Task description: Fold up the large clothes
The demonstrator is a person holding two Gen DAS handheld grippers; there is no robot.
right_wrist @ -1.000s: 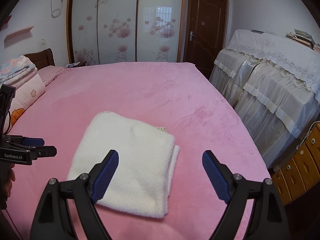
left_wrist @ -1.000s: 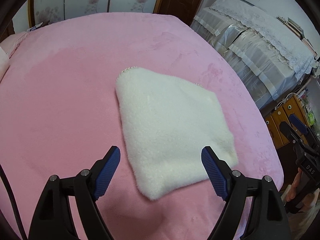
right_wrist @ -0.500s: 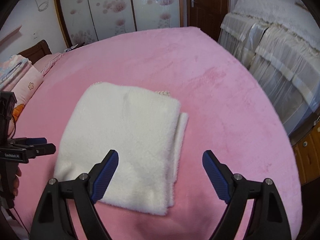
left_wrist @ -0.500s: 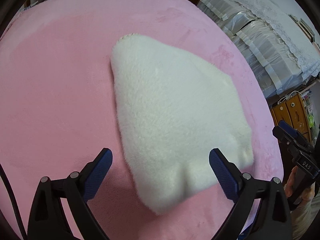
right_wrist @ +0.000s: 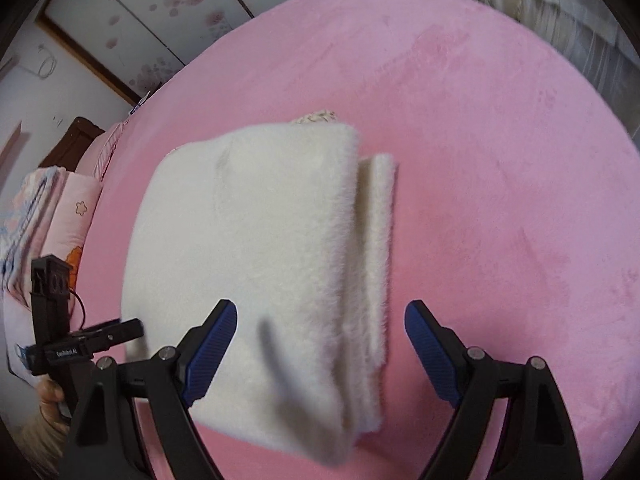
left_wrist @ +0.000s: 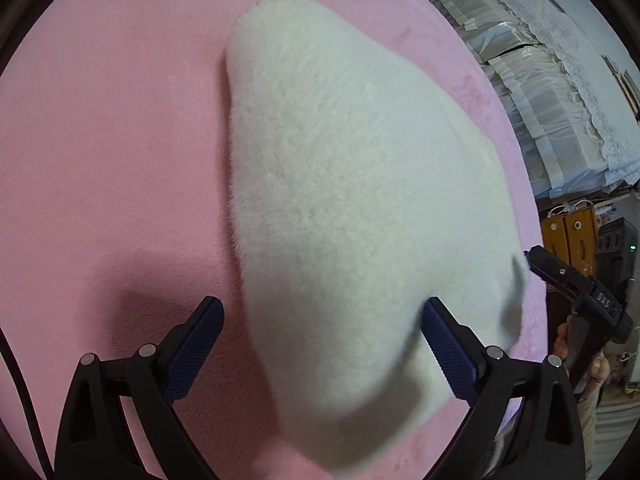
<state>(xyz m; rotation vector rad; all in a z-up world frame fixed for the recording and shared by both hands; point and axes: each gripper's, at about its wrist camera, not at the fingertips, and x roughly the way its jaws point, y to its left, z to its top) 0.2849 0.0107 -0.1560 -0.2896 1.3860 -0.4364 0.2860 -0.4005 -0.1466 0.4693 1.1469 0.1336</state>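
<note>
A folded white fluffy garment (left_wrist: 352,184) lies on the pink bed (left_wrist: 104,140). It also shows in the right wrist view (right_wrist: 256,248), with a second folded layer along its right edge. My left gripper (left_wrist: 320,344) is open and empty, its fingers astride the garment's near corner just above it. My right gripper (right_wrist: 320,344) is open and empty, low over the garment's near right edge. The right gripper's body shows at the right of the left wrist view (left_wrist: 576,292). The left gripper's body shows at the left of the right wrist view (right_wrist: 80,344).
Pillows with a floral print (right_wrist: 48,216) lie at the head of the bed. A covered sofa or cabinet (left_wrist: 552,92) stands past the bed's far side. A wooden cabinet (left_wrist: 572,232) is beside it. Sliding wardrobe doors (right_wrist: 176,12) stand behind the bed.
Both grippers have moved down and forward toward the garment, which now fills much more of each view. Both stay open.
</note>
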